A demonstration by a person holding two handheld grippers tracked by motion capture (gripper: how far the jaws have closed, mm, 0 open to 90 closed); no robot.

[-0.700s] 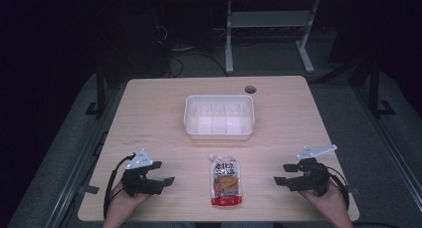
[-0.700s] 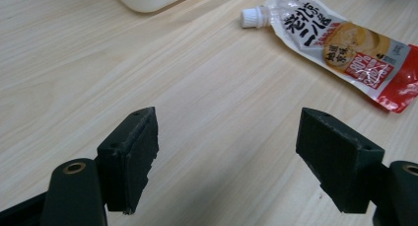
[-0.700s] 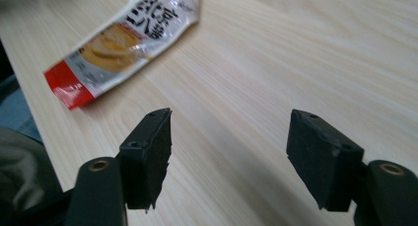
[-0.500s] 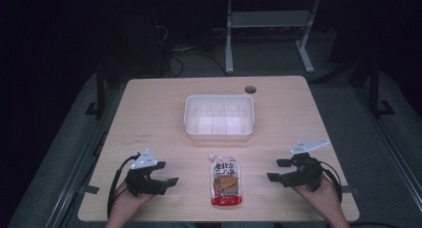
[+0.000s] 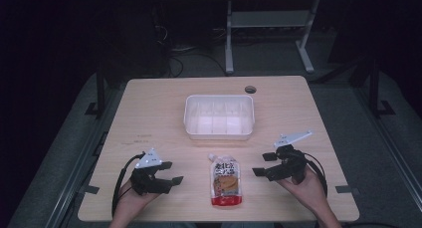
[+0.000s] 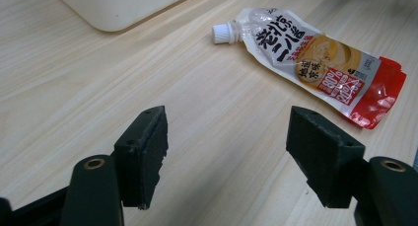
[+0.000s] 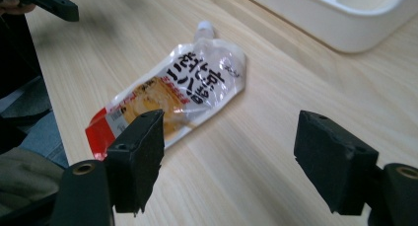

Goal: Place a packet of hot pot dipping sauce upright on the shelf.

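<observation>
A spouted food pouch (image 5: 225, 180) with a white cap and red bottom lies flat near the table's front edge, cap toward the tray; it also shows in the left gripper view (image 6: 315, 58) and the right gripper view (image 7: 172, 97). My left gripper (image 5: 170, 172) hovers to its left, open and empty, jaws aimed at the pouch. In its own view the left gripper (image 6: 226, 157) frames bare wood. My right gripper (image 5: 263, 164) sits to the pouch's right, open and empty. Seen from its own camera, the right gripper (image 7: 229, 157) has the pouch just beyond its left jaw.
A white divided plastic tray (image 5: 219, 130) stands mid-table behind the pouch, with its corner in the left gripper view (image 6: 123, 14) and the right gripper view (image 7: 340, 28). A cable hole (image 5: 250, 89) sits near the far edge. Bare wood surrounds the pouch.
My right gripper has moved left, closer to the pouch. My left gripper has shifted slightly down and toward the pouch. The pouch and tray have not moved.
</observation>
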